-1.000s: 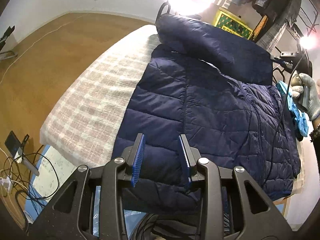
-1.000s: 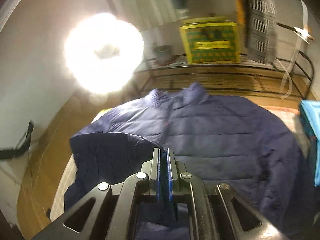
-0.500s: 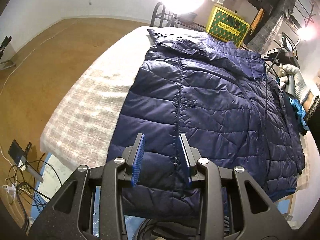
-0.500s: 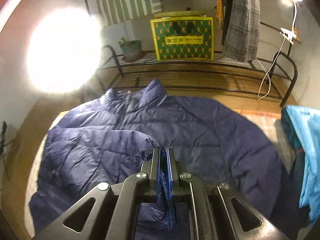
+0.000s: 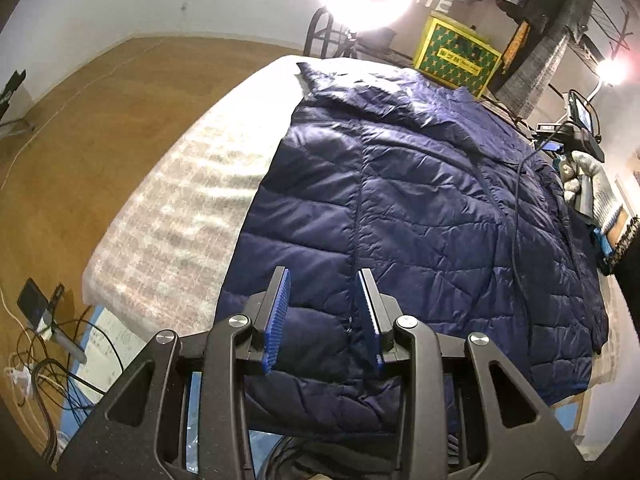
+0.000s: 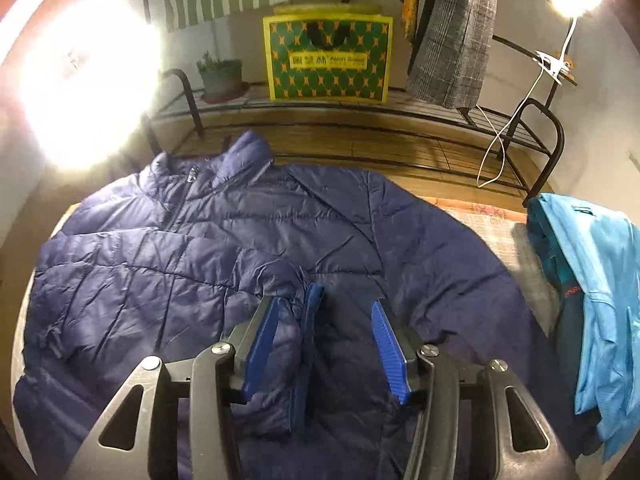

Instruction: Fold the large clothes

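Navy quilted puffer jacket [image 6: 248, 256] spread flat on the plaid-covered bed [image 5: 172, 216]; right gripper [image 6: 324, 344] angled down, fingers just opened around its sleeve cuff, left gripper [image 5: 322, 320] hovering part-open, empty, over hem; yellow-green box [image 6: 328, 60] lettering unreadable.

Navy jacket [image 5: 420, 216] flat on bed [image 5: 192, 200]

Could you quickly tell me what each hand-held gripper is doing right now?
Left hand-held gripper: open, holding nothing.
Right hand-held gripper: jaws just opened, sleeve cuff loose between them.
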A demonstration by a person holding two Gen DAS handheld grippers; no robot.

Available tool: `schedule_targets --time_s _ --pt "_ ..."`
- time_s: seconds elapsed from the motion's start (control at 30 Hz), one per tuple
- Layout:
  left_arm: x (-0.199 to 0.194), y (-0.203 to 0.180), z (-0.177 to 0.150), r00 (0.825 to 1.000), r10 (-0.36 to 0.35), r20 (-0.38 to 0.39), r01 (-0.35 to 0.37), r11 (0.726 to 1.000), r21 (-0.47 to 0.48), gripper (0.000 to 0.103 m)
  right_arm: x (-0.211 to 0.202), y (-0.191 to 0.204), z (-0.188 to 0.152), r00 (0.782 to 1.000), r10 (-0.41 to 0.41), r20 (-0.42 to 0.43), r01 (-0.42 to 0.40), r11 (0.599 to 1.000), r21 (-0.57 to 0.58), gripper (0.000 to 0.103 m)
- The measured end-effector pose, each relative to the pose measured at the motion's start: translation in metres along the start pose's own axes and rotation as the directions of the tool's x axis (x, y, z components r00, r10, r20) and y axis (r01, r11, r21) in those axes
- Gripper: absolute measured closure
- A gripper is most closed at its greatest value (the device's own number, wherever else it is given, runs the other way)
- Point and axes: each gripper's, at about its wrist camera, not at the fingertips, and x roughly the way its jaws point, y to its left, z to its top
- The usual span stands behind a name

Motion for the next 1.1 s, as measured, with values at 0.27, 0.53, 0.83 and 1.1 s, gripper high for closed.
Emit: schedule_targets --time_s 0.27,0.53,0.83,1.1 --pt "-0.045 -0.020 0.039 0.994 0.002 0.113 -0.009 0.998 0.061 0.069 -0.088 -0.038 -0.020 0.988 0.107 0.113 -0.111 0.993 0.034 0.050" --pt "-0.097 -0.076 0.084 0.972 -0.086 0.217 0.047 0.983 0.179 0.069 -0.173 -0.099 -0.075 0.979 0.118 0.165 -0.133 0.988 0.082 0.040" --pt "-0.123 -0.149 0.105 0.949 -0.225 0.222 0.164 0.951 0.262 0.069 -0.218 -0.202 -0.190 0.996 0.018 0.084 -0.036 0.975 0.220 0.038" --pt "-0.116 -0.201 0.093 0.946 -0.279 0.166 0.222 0.930 0.294 0.069 -0.220 -0.287 -0.294 0.999 -0.035 -0.038 0.047 0.920 0.390 0.033"
